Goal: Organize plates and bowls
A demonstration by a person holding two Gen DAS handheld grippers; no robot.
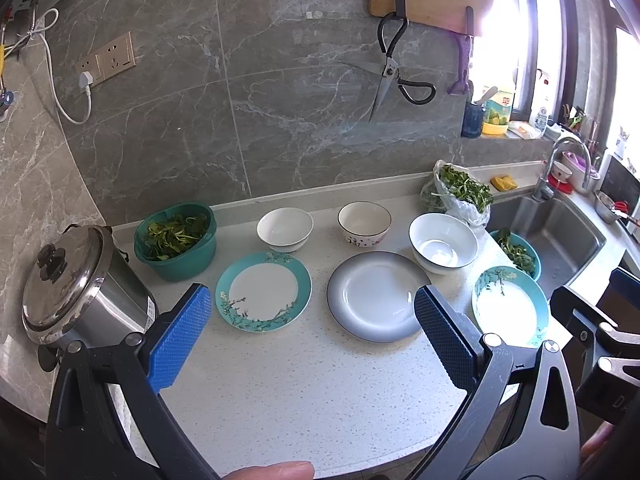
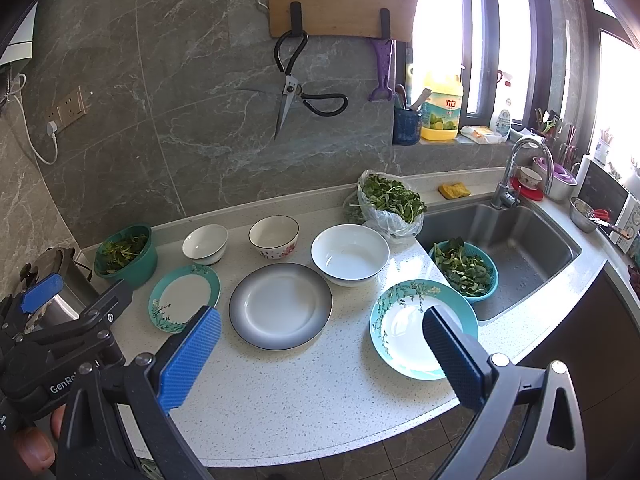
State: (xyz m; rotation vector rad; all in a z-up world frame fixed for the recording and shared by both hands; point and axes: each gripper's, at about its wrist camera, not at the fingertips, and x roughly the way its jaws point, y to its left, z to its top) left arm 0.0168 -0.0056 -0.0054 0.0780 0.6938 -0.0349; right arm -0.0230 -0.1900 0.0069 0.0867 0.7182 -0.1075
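1. Step: nothing stacked yet, by my read. Three plates and three bowls all lie singly on the speckled countertop. This looks like the pre-grasp stage.
2. Left gripper: jaws spread wide, holding nothing, hovering over the near counter edge at the bottom of the left view.
3. Right gripper: also spread wide and empty, bottom of the right view.
4. Plates, front row, left view: left teal-rimmed floral plate centre-left, grey-rimmed plate centre, right teal-rimmed floral plate at right, near the sink.
5. Bowls, back row: small white bowl, patterned bowl with dark rim, large white bowl. The large one sits just beside the grey plate's far rim; I can't tell whether they touch.
6. Relative to the left gripper: the left teal plate and grey plate lie just beyond the fingertips, the gap between them roughly on the centreline. The right blue pad overlaps the grey plate's near-right rim in view; it looks above it, not touching.
7. Relative to the right gripper: its right pad overlaps the right teal plate's near side; the grey plate sits ahead, between the pads.
8. Next move, as a judgement: pick one plate by the rim. Flat plates need a low, shallow approach with one finger under the lip. The teal pair match, so stacking them seems sensible.
9. Risks: the green colander of greens and steel pot crowd the left.
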